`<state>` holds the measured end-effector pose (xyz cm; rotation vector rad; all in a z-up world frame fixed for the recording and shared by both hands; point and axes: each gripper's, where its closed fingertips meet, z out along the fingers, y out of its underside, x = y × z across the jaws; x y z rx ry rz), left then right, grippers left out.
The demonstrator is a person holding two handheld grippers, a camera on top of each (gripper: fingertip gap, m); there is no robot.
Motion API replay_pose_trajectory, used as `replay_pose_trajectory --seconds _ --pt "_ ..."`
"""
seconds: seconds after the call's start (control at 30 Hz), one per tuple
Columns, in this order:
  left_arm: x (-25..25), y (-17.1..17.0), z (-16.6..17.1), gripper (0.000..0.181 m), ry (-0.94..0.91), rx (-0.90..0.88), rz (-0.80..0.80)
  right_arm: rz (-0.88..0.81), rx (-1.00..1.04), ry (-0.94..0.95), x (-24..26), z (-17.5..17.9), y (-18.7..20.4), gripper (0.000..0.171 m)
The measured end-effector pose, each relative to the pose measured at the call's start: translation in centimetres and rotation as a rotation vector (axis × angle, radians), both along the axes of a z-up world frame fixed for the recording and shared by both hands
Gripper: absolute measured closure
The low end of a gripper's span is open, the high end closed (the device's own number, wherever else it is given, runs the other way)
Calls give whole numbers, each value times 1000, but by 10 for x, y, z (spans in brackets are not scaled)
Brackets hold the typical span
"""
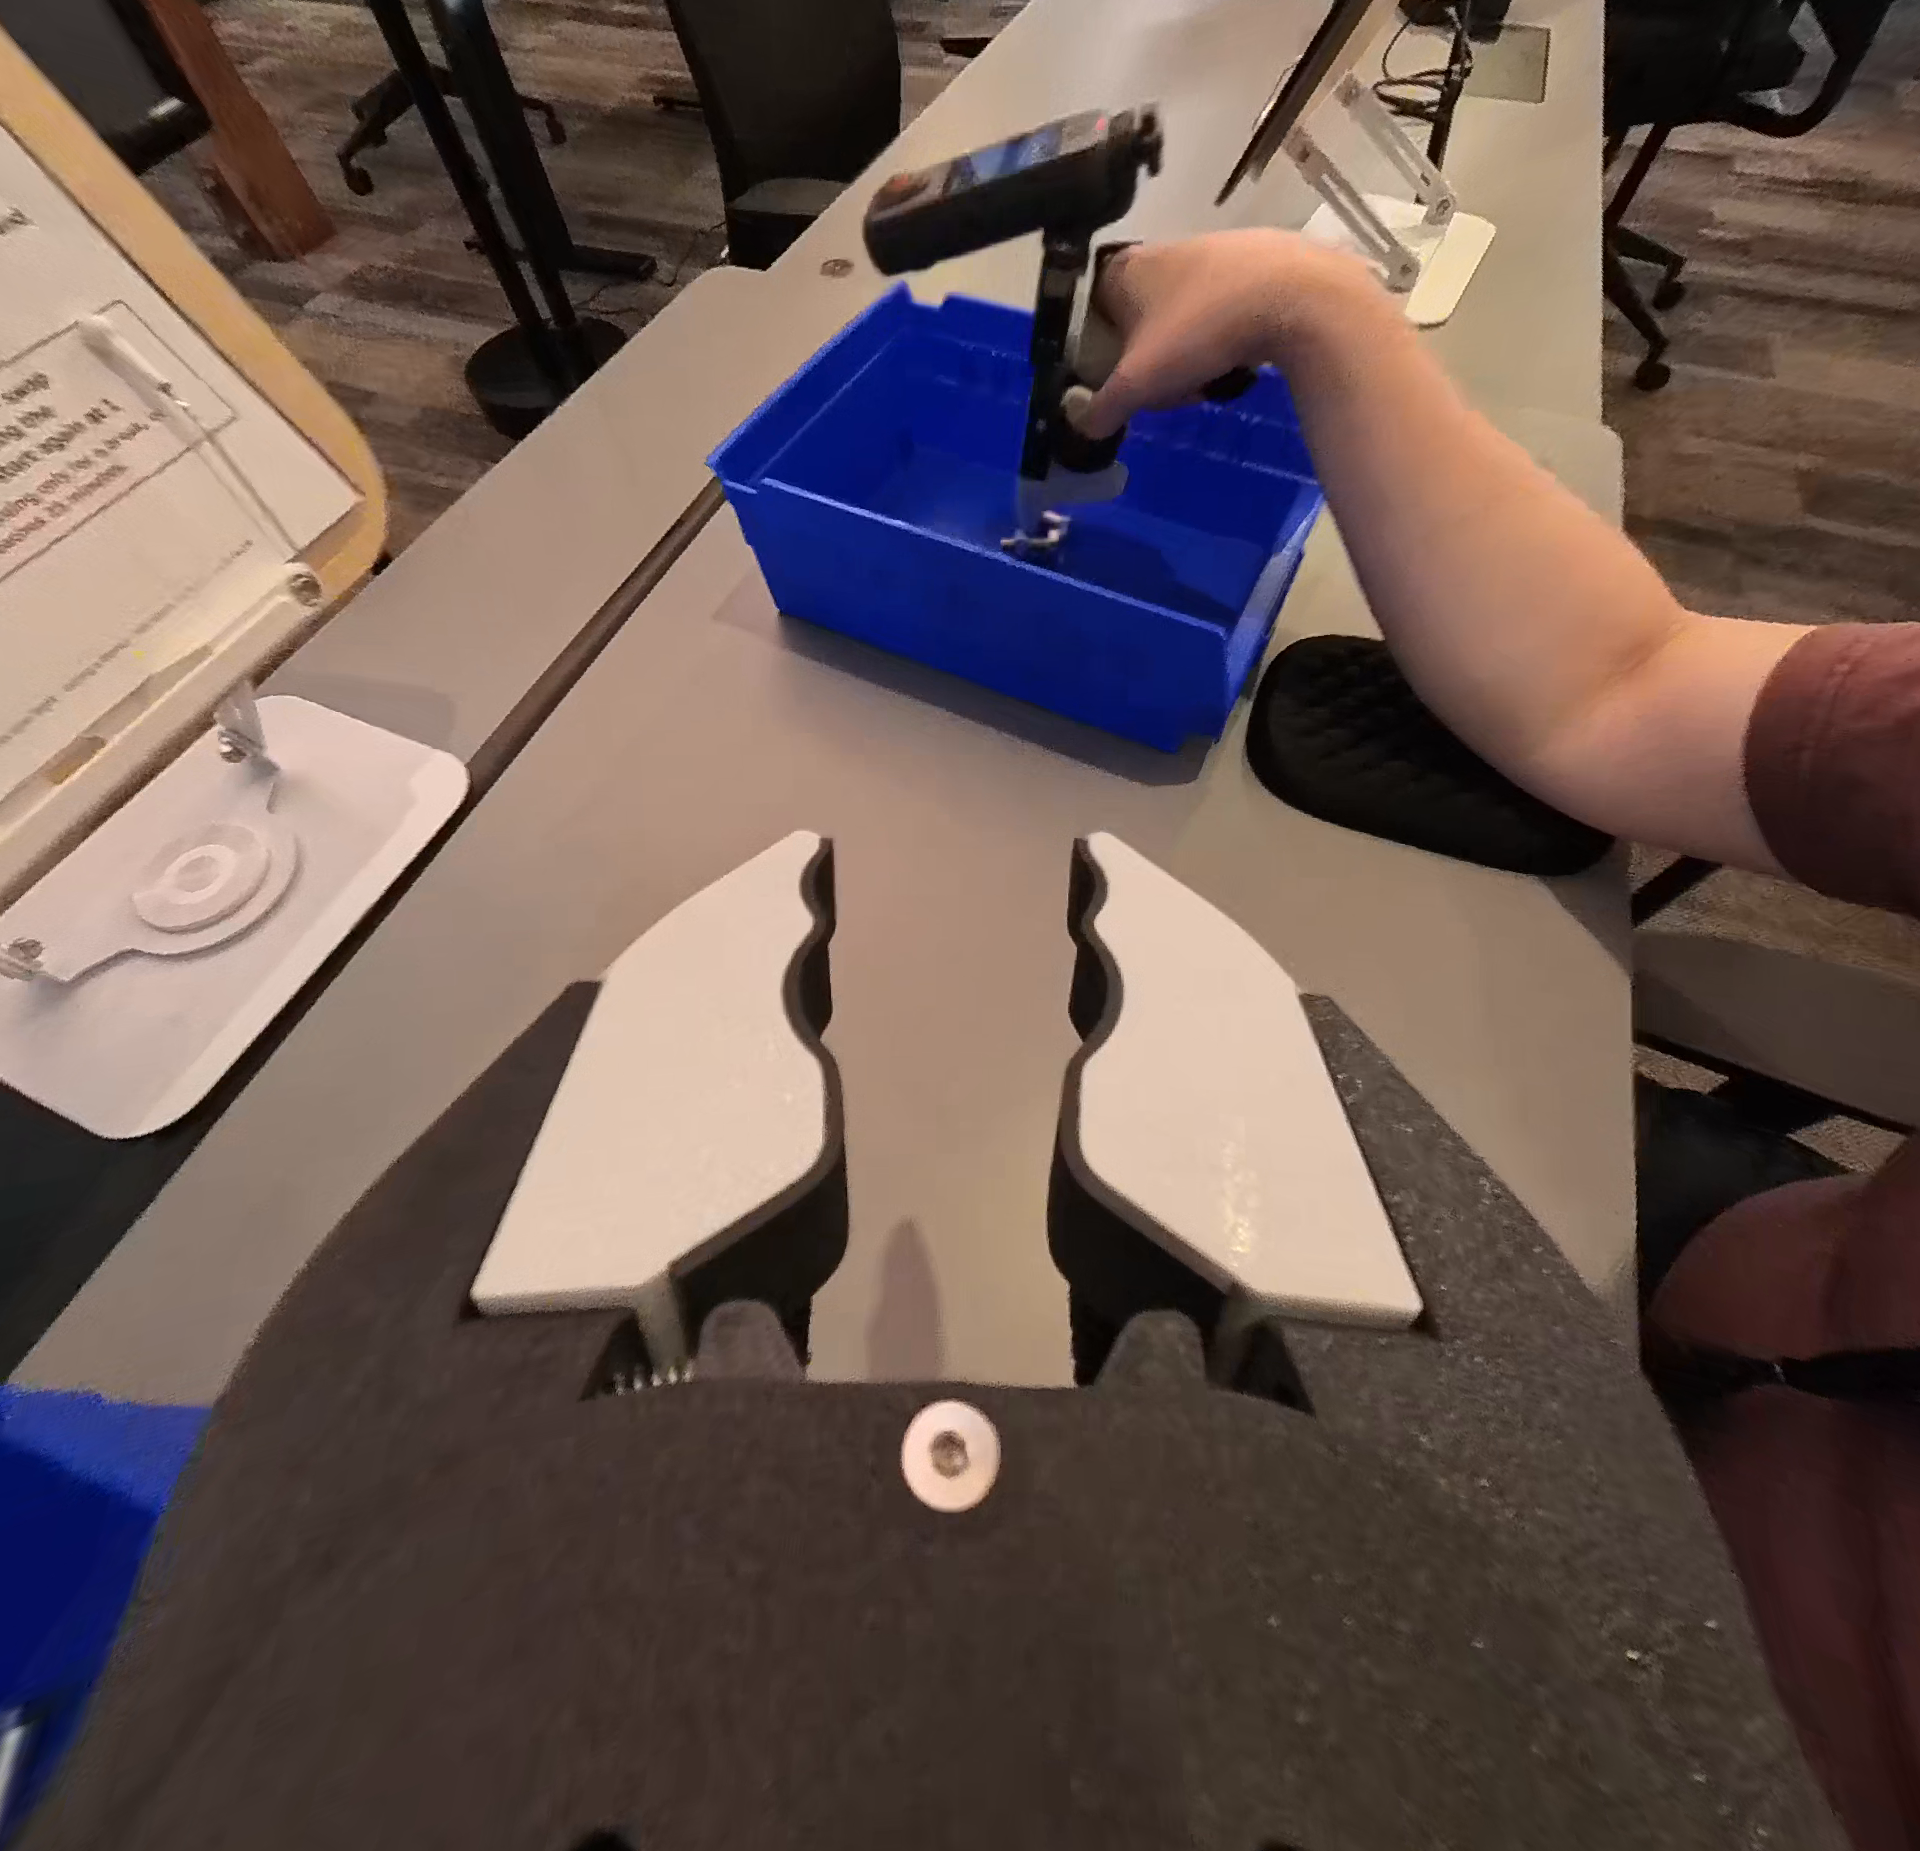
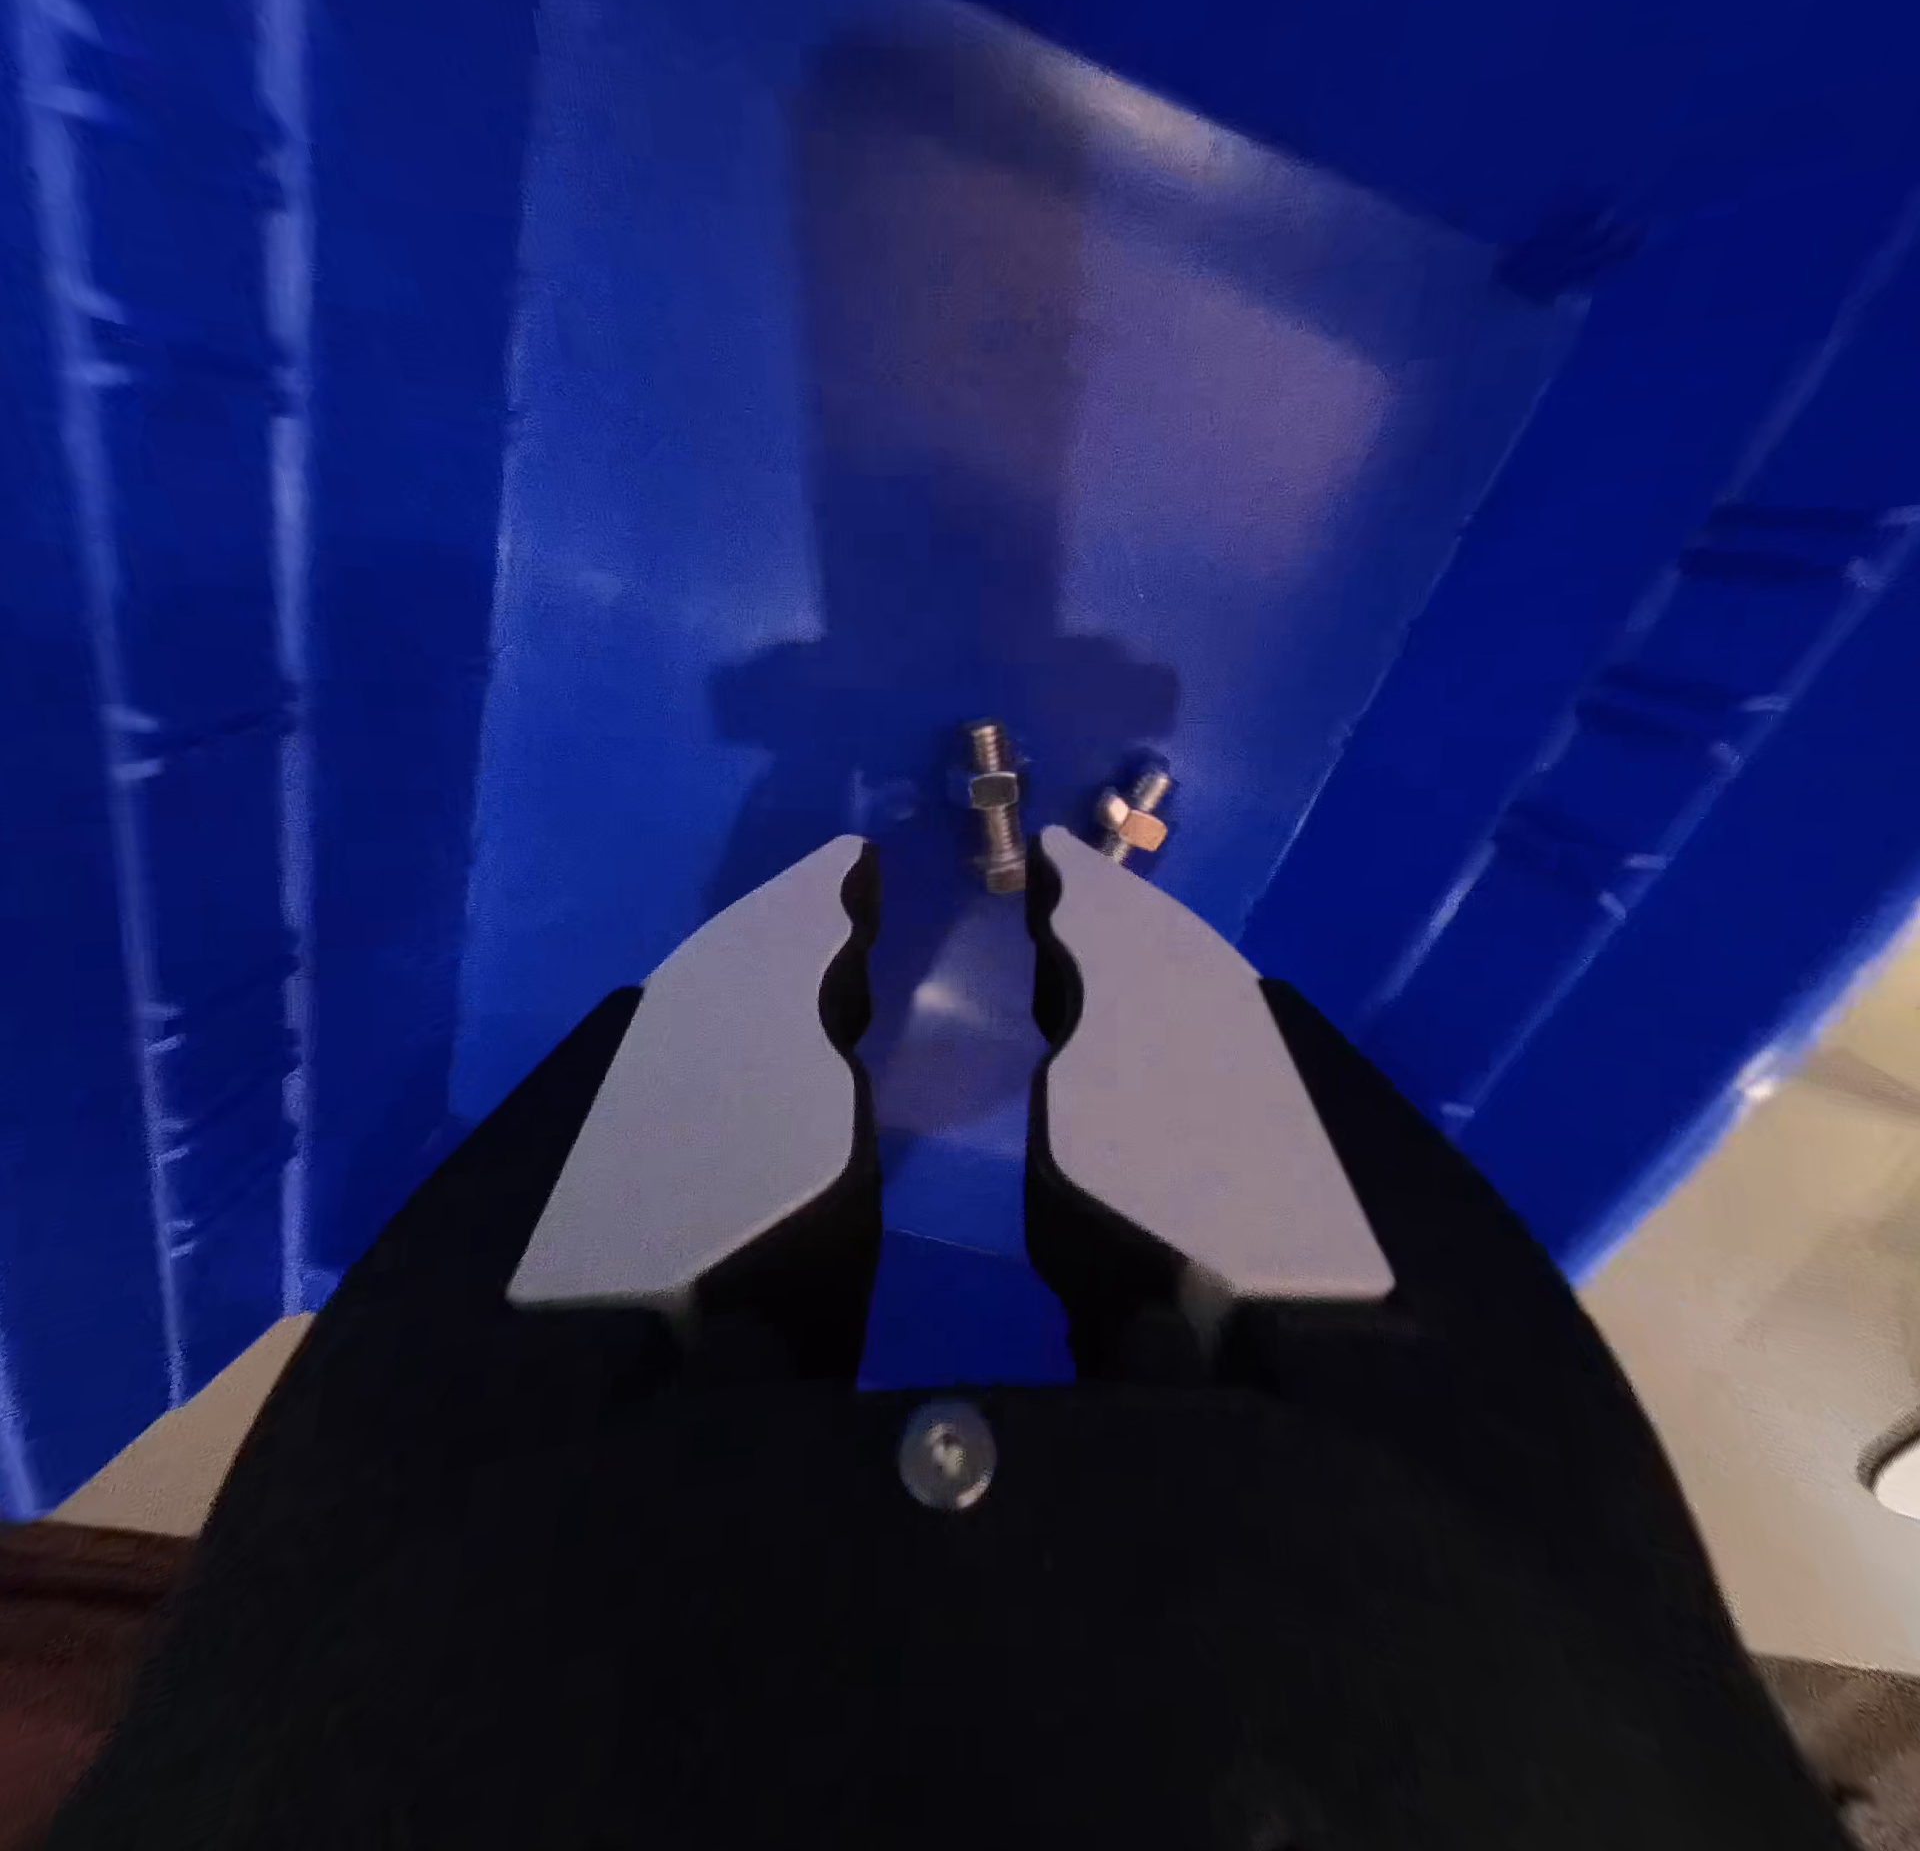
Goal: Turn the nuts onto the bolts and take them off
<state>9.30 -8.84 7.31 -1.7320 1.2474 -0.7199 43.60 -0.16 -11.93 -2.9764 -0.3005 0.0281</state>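
Blue bin on the worktop corrals two bolts; the right tool, parted and empty, dips in toward the nearer bolt, its neighbour at 3 o'clock. The left tool hovers parted, empty, apparently ready to assist.

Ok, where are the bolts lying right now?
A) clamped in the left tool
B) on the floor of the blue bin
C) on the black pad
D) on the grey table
B: both bolts, nuts on them, lie on the floor of the blue bin, just ahead of the open right tool.
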Motion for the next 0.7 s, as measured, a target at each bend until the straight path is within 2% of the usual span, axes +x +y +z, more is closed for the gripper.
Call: replay_pose_trajectory --seconds 0.13,0.3,0.4,0.5,0.6,0.7 --pt "-57 20 16 142 39 55 179 83 246 17 -24 59 10 141" --pt "-141 25 0 147 170 -37 389 260 621 89 -74 135 25 142" --pt "-187 23 -14 148 264 -84 556 357 784 161 -102 167 25 143" --pt "-214 17 -37 151 371 -158 644 405 840 189 -115 179 22 143" --pt "-231 17 -70 154 529 -180 583 445 827 182 -123 177 20 142" --pt "-250 24 -106 165 678 -147 529 478 818 176 -131 174 23 142"
